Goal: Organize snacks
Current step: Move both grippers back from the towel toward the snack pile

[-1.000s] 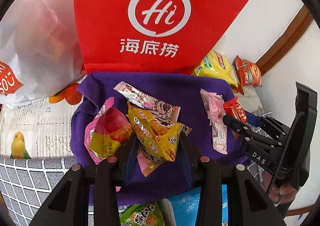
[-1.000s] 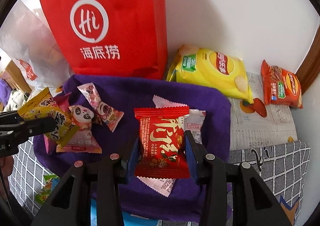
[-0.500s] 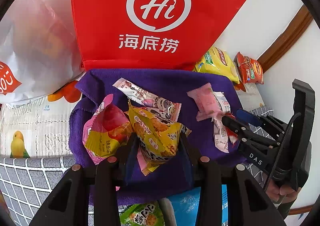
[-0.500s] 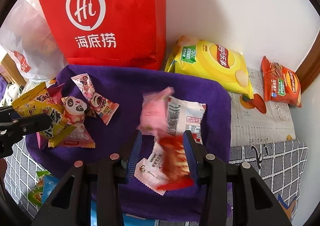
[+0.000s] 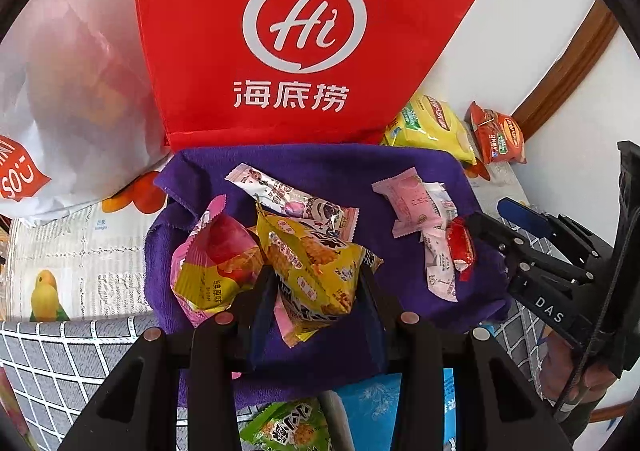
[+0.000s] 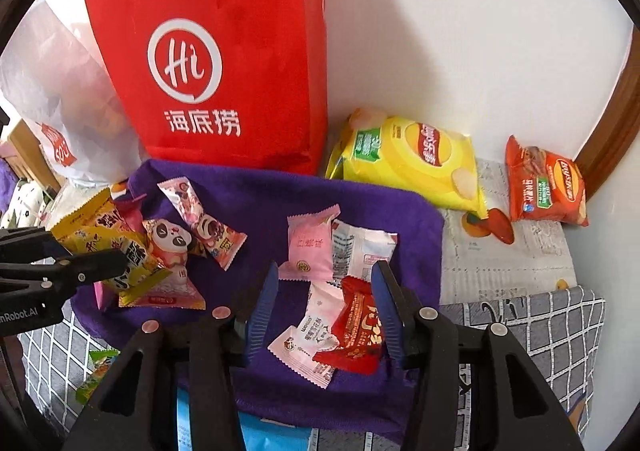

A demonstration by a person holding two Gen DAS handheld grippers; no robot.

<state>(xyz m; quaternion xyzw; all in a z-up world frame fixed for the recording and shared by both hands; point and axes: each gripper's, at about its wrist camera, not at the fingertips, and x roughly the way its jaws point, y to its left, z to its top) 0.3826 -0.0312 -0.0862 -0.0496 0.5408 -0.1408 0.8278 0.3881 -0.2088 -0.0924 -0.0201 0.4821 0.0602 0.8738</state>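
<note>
My left gripper [image 5: 316, 283] is shut on a yellow snack packet [image 5: 316, 267] just above the purple towel [image 5: 328, 167]. A pink-and-yellow packet [image 5: 216, 263] and a long pink packet [image 5: 292, 199] lie beside it. My right gripper [image 6: 324, 287] is open over the towel [image 6: 256, 195]. A red packet [image 6: 356, 327] lies loose between its fingers on white and pink packets [image 6: 312, 247]. The red packet [image 5: 460, 243] also shows in the left wrist view at the right gripper's tips.
A red Haidilao bag [image 5: 304, 39] stands behind the towel, a white plastic bag [image 5: 68, 91] to its left. A yellow chip bag [image 6: 408, 159] and an orange chip bag [image 6: 544, 183] lie by the wall at the right. Green and blue packets [image 5: 288, 427] lie at the near edge.
My right gripper has opened and let go of the red packet, which now lies on the towel with a pink packet tipped over beside it. My left gripper still holds the yellow packet.
</note>
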